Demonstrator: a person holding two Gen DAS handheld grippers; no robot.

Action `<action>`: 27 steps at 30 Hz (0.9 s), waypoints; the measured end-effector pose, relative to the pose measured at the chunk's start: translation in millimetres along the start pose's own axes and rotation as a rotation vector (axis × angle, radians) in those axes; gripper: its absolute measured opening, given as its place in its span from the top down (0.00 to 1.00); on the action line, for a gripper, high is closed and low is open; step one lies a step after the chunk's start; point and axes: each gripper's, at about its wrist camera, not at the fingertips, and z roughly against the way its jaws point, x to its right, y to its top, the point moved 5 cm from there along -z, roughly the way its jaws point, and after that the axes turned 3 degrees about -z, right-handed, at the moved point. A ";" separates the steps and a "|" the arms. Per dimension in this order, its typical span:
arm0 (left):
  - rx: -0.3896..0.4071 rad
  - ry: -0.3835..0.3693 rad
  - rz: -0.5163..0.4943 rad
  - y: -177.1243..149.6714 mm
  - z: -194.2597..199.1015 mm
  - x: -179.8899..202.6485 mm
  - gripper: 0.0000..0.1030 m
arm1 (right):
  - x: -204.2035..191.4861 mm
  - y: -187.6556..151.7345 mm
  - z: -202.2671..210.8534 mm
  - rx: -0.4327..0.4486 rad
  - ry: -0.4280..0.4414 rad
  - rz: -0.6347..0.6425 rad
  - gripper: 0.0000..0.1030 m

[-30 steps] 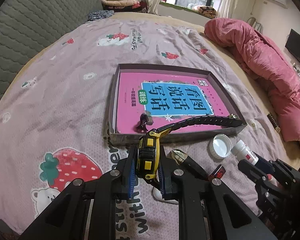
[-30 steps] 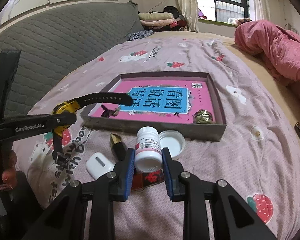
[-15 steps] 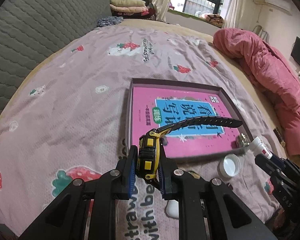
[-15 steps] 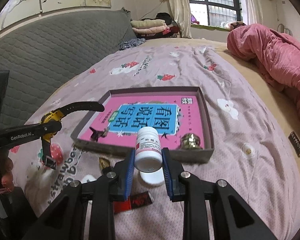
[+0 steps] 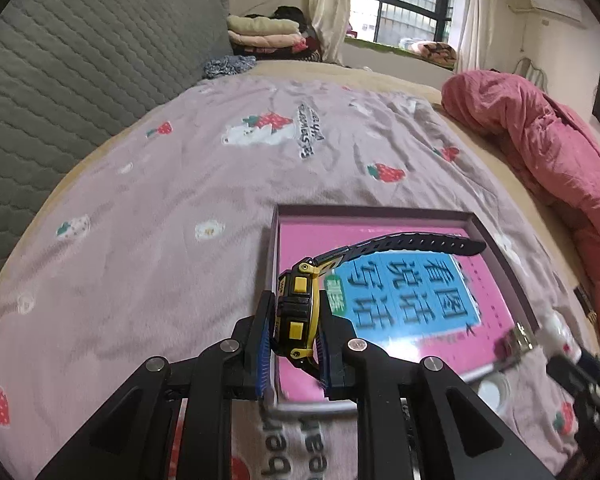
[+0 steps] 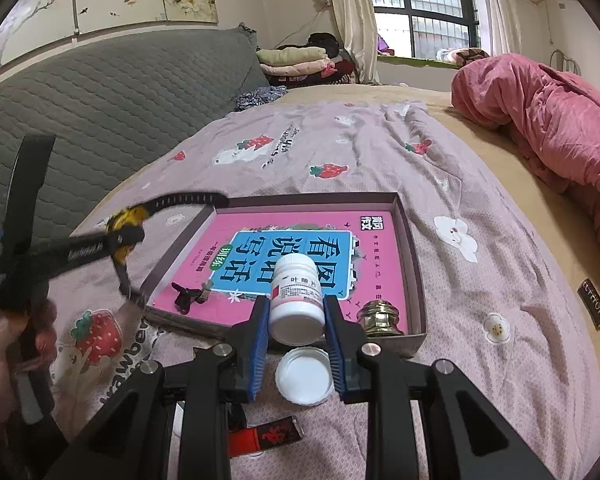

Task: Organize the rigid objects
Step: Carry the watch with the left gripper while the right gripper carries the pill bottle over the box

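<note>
My left gripper [image 5: 295, 334] is clamped on the yellow-and-black watch [image 5: 298, 312], the case pinched edge-on between the blue pads [image 5: 262, 354], one strap arching off toward 1 o'clock over the near-left corner of the shallow box [image 5: 274, 248]. My right gripper [image 6: 296, 330] is closed around the white pill bottle [image 6: 297, 300], held upright with its label facing me.

In the right wrist view, nearest me at 6 o'clock lies a small red-and-black packet [image 6: 266, 436] on the bedspread [image 6: 480, 304], and just above it the white cap [image 6: 305, 376], open side up, directly under the bottle. Beyond the cap the box rests on the spread with a pink book [image 6: 284, 256] flat inside it. On the book, a small black clip [image 6: 186, 296] lies at 10 o'clock from the bottle and a brass-coloured knob [image 6: 380, 316] sits in the near-right corner at 3 o'clock. The left tool with the watch hangs at 9 o'clock, outside the box's left wall.

Farther off, a pink quilt [image 6: 548, 120] is bunched at 2 o'clock and folded clothes [image 6: 296, 60] are stacked at 12 o'clock.
</note>
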 end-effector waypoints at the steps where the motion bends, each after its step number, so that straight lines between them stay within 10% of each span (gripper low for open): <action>1: 0.002 0.002 0.000 1.9 -2.2 0.5 0.82 | 0.3 -0.4 -2.0 -0.004 0.001 0.000 0.74; 27: -0.126 0.077 -0.107 -20.1 -64.1 9.3 0.82 | -0.9 9.6 -65.8 -0.115 -0.012 0.005 0.74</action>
